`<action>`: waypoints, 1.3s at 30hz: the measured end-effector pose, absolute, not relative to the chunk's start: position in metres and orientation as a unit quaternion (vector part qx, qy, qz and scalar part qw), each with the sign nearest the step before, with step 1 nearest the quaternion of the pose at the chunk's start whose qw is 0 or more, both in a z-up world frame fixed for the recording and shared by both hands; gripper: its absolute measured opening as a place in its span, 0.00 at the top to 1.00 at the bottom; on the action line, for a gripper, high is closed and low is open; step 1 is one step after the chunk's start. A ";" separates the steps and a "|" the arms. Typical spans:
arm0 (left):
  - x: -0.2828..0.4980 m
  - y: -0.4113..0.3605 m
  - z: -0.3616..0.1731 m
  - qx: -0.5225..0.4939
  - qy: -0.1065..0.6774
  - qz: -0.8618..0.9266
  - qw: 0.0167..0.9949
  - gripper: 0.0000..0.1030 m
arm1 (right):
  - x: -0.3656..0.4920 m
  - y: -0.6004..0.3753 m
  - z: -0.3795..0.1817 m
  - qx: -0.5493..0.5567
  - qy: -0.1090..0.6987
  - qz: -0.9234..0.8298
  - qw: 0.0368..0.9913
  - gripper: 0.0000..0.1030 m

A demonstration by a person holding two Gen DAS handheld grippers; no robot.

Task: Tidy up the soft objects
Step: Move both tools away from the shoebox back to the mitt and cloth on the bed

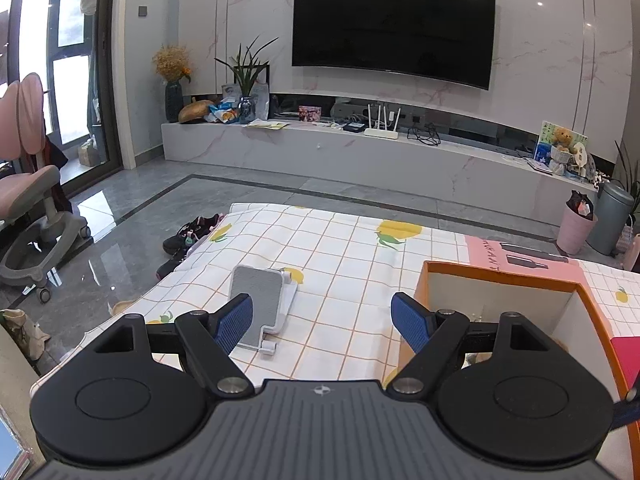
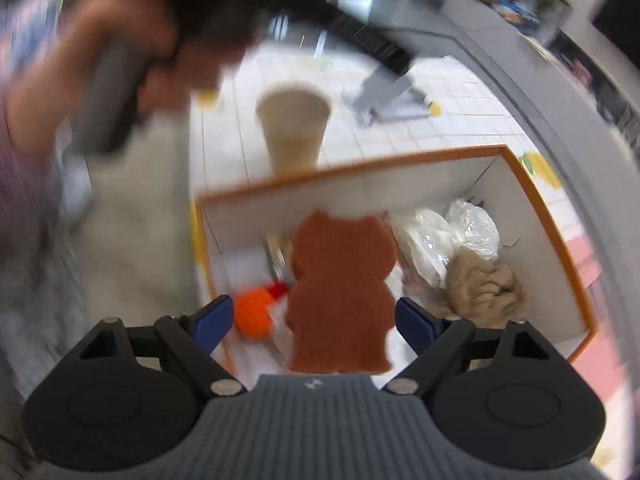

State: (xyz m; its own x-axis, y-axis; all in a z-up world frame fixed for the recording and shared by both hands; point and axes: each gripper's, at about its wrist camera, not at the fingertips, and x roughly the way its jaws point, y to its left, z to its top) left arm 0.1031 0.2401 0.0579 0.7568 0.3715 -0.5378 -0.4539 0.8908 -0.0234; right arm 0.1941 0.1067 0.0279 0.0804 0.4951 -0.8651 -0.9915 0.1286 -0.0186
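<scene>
Already boxed: a brown bear-shaped sponge (image 2: 340, 292), an orange yarn ball (image 2: 254, 316), a beige woolly bundle (image 2: 484, 286) and clear-wrapped white items (image 2: 448, 240) lie inside the orange-rimmed box (image 2: 532, 196).
Still out: a grey-padded white stand (image 1: 260, 300) and a beige cup (image 2: 294, 128) rest on the lemon-print cloth (image 1: 340, 256).
Right gripper (image 2: 314, 320): jaws apart, gripping nothing, above the sponge, which lies between the pads.
Left gripper (image 1: 322, 320): jaws wide, empty, stand just beyond its left pad.
Judgement: mostly done.
</scene>
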 end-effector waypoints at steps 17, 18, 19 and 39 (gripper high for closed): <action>0.107 0.222 0.058 -0.054 0.271 0.205 0.939 0.10 | 0.237 0.125 -0.054 -0.136 0.568 0.414 0.698 1.00; 0.106 0.219 0.059 -0.051 0.271 0.205 0.939 0.10 | 0.235 0.124 -0.055 -0.136 0.563 0.416 0.702 1.00; 0.105 0.216 0.061 -0.048 0.271 0.206 0.939 0.10 | 0.231 0.121 -0.053 -0.136 0.557 0.416 0.706 1.00; 0.057 0.079 0.169 0.016 0.178 0.126 0.976 0.09 | 0.164 -0.040 0.088 -0.028 0.366 0.452 0.813 0.40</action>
State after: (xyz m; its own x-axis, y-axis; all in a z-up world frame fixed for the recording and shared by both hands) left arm 0.0569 0.0795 0.1686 0.9048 0.2519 -0.3433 -0.2407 0.9676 0.0757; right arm 0.1645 -0.0399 0.0878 0.3239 0.7142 -0.6205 -0.7549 0.5904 0.2855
